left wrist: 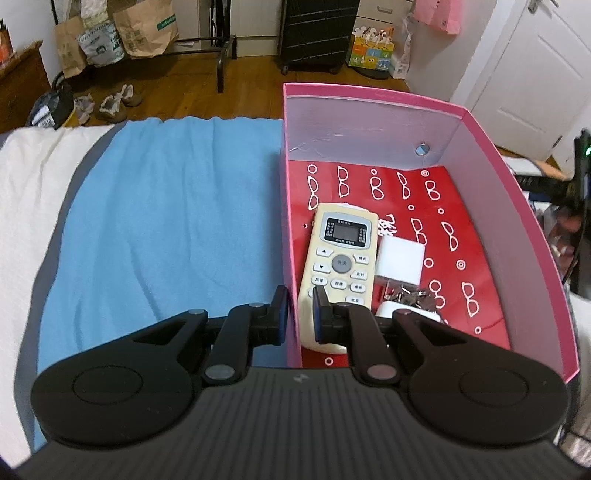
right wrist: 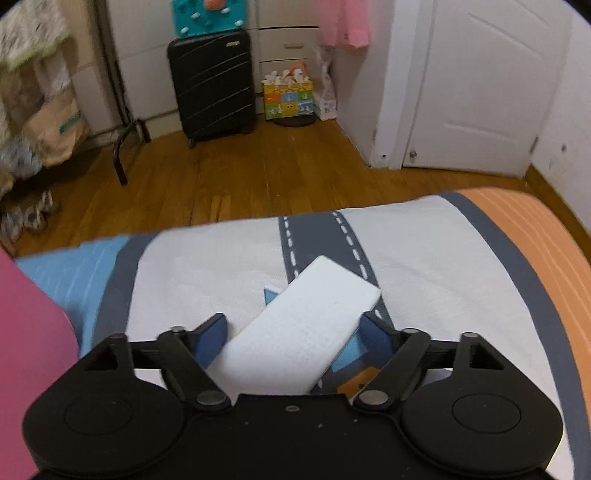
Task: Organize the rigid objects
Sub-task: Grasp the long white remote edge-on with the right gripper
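Observation:
A pink box [left wrist: 369,125] with a red patterned floor stands on the bed. Inside it lie a cream remote control [left wrist: 340,258], a white square block [left wrist: 400,264] and a small heap of metal pieces [left wrist: 402,293]. My left gripper [left wrist: 300,314] is shut on the box's left wall near the front corner, one finger outside and one inside. In the right wrist view a flat white rectangular slab [right wrist: 306,321] lies at an angle on the bedcover. My right gripper [right wrist: 291,332] stands open around its near end, and the pads do not press on it.
A blue towel [left wrist: 166,221] covers the bed left of the box. The bed's far edge drops to a wooden floor [right wrist: 258,177], where a black suitcase [right wrist: 212,77] and paper bags [left wrist: 144,29] stand. An orange striped cloth [right wrist: 535,240] lies at the right, and the box's pink side [right wrist: 29,332] shows at the left.

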The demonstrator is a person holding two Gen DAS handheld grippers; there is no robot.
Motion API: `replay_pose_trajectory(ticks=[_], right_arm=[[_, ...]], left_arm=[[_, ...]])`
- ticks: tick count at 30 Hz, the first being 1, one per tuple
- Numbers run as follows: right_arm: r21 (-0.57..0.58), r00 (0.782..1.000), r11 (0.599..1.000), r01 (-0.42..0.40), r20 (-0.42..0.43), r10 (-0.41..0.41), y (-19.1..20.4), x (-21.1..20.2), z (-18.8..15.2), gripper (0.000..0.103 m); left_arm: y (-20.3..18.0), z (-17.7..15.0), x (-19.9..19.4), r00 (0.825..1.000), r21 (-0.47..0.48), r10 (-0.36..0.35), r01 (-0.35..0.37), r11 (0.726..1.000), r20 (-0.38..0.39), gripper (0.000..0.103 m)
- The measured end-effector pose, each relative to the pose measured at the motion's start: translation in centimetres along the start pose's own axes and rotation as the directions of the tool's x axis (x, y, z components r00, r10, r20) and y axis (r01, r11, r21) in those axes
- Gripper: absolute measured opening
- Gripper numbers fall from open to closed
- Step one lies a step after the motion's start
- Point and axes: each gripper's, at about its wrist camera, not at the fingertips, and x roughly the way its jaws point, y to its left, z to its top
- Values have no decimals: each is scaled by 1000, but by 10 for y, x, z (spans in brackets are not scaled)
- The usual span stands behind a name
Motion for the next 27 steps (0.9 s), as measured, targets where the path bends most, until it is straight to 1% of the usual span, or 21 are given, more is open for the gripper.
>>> replay_pose_trajectory(ticks=[2,3,5,7,9,10,13,16,18,20,22,23,24,26,27], right_arm=[[-34,1000,999,-1,-6,1,5,0,-4,90],[-26,1000,1000,-9,-9,9,5,-1,-5,87],[37,998,998,-52,-19,53,-4,-7,-7,81],[87,995,991,-97,-23,99,-15,-18,-10,66],[128,988,982,-142,-38,148,-25,-27,-15,62],[131,984,977,-169,-43,176,-28,-31,-17,60],[143,970,964,-223,-64,234,-29,-43,-26,60],[137,961,955,-262,-60,272,-29,-54,-33,60],[136,953,950,-282,-72,294,-28,-59,-40,60],[146,935,934,-325,-99,341,-27,-64,-49,60],[146,907,914,-378,-137,397,-23,-68,-57,60],[141,897,909,-392,-158,412,-21,-70,-63,60],[128,891,909,-397,-185,415,-15,-70,-68,60],[96,886,912,-399,-218,410,-7,-69,-75,60],[88,884,914,-397,-230,406,-4,-68,-79,62]], left_arm=[[4,0,1,1000,-17,-14,14,1000,-2,11],[4,0,1,1000,-17,-17,17,1000,-2,11],[4,-1,1,1000,-17,-21,21,1000,-1,11],[6,0,0,1000,-28,-29,29,999,-2,11],[7,-1,-3,999,-33,-36,37,999,7,11],[7,-1,-4,999,-30,-38,38,999,11,11],[8,-2,-5,999,-37,-43,43,998,13,11],[8,-3,-7,999,-35,-45,45,998,14,11],[8,-3,-7,999,-35,-46,46,998,15,11],[8,-4,-7,999,-37,-45,45,998,15,11],[7,-4,-8,999,-31,-41,41,999,16,11],[6,-4,-8,999,-26,-37,38,999,16,11],[6,-4,-8,999,-24,-35,35,999,17,11],[5,-4,-9,999,-22,-32,32,999,17,11],[5,-3,-9,999,-21,-31,31,999,17,11]])
